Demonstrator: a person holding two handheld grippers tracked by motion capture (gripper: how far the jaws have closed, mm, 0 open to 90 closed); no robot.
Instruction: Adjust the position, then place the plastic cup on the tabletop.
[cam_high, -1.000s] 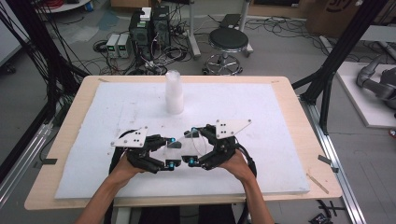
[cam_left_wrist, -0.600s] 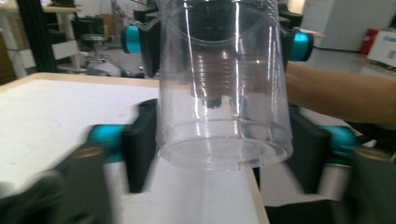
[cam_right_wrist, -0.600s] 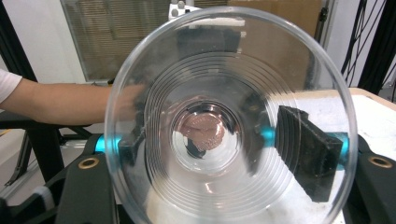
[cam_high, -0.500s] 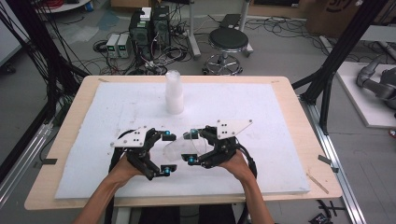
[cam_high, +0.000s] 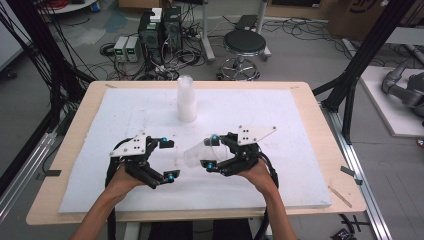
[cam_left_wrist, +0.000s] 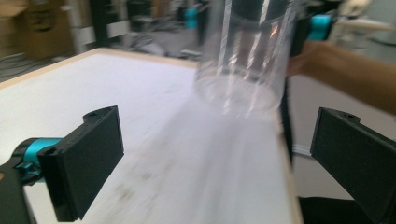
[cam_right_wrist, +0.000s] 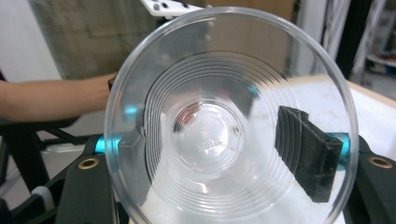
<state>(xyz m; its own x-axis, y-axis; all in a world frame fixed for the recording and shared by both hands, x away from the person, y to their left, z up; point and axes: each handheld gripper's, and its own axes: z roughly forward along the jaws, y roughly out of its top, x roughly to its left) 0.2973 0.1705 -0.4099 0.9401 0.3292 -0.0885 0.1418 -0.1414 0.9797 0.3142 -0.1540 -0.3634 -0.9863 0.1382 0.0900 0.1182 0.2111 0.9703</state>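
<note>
A clear plastic cup (cam_high: 197, 154) lies on its side in the air just above the white foam board (cam_high: 125, 120). My right gripper (cam_high: 211, 151) is shut on it; its jaws have just been closing, with the cup between them. In the right gripper view I look into the cup's mouth (cam_right_wrist: 224, 126), and a black pad (cam_right_wrist: 303, 149) presses its wall. My left gripper (cam_high: 170, 159) stands open to the cup's left, apart from it; its jaws have just been opening, with nothing between them. The left gripper view shows the cup's base (cam_left_wrist: 243, 56) beyond the left gripper (cam_left_wrist: 219, 163).
A stack of clear cups (cam_high: 186, 100) stands upright at the back middle of the board. The board lies on a wooden table (cam_high: 320, 130). Behind the table are a stool (cam_high: 243, 45) and electronics with cables on the floor.
The left gripper's jaws have spread wide and it has drawn back to the left, away from the cup. The right gripper keeps the cup at the centre.
</note>
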